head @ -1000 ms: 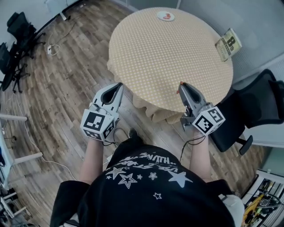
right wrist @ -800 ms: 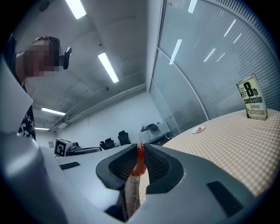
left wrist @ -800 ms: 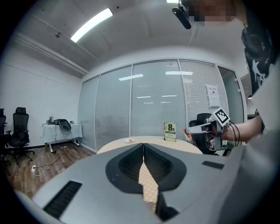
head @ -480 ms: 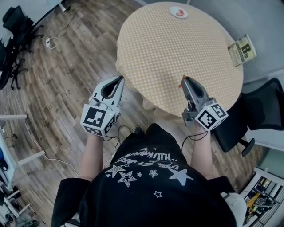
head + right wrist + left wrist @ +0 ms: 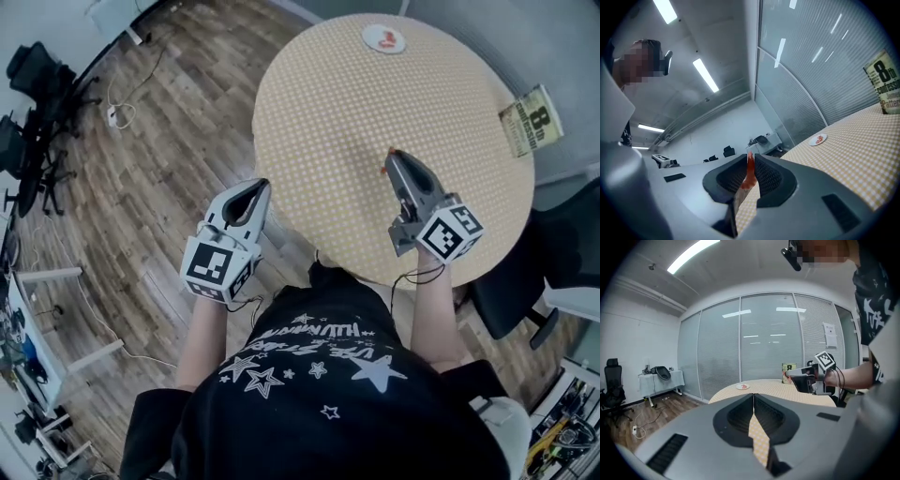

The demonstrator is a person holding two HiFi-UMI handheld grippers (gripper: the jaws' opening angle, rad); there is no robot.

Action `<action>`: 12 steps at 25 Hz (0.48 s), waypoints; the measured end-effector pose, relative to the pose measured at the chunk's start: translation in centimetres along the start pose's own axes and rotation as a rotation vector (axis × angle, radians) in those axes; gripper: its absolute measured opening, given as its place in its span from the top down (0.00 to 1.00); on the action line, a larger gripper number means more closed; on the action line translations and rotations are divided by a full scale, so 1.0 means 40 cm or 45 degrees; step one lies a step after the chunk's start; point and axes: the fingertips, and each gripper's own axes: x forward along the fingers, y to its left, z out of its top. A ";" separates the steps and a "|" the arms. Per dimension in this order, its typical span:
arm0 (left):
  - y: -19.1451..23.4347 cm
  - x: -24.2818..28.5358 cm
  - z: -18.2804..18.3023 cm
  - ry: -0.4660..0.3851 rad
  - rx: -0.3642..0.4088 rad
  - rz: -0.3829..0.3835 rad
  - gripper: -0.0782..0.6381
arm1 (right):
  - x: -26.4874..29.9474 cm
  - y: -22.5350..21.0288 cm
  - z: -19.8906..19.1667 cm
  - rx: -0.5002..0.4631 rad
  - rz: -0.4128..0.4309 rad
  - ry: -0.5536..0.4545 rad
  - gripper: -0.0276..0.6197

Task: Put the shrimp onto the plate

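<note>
Head view showed the round worktop (image 5: pixel 356 103) under its tan checked cloth, with a small white plate (image 5: pixel 369 41) at the far edge and something red lying on it. The right claw (image 5: pixel 393 157) hung over the cloth on the person's side, well apart from the plate, its jaws pinched on a thin orange-red shrimp (image 5: pixel 749 169). The left claw (image 5: pixel 260 187) was closed on nothing, held beside the worktop's edge above the wooden plank floor (image 5: pixel 141 159).
</note>
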 end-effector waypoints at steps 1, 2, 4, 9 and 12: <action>0.010 0.022 0.022 -0.003 0.012 -0.006 0.88 | 0.017 -0.017 0.019 0.006 0.003 -0.018 0.87; 0.020 0.043 0.042 -0.016 0.007 -0.014 0.88 | 0.030 -0.033 0.032 0.009 0.002 -0.035 0.87; 0.027 0.078 0.063 -0.054 -0.051 -0.041 0.88 | 0.039 -0.061 0.041 0.011 0.001 -0.058 0.87; 0.042 0.167 0.049 -0.003 -0.022 -0.099 0.88 | 0.011 -0.120 0.042 0.016 -0.065 -0.094 0.87; 0.035 0.229 0.061 0.021 0.012 -0.184 0.88 | -0.038 -0.159 0.038 0.044 -0.153 -0.142 0.87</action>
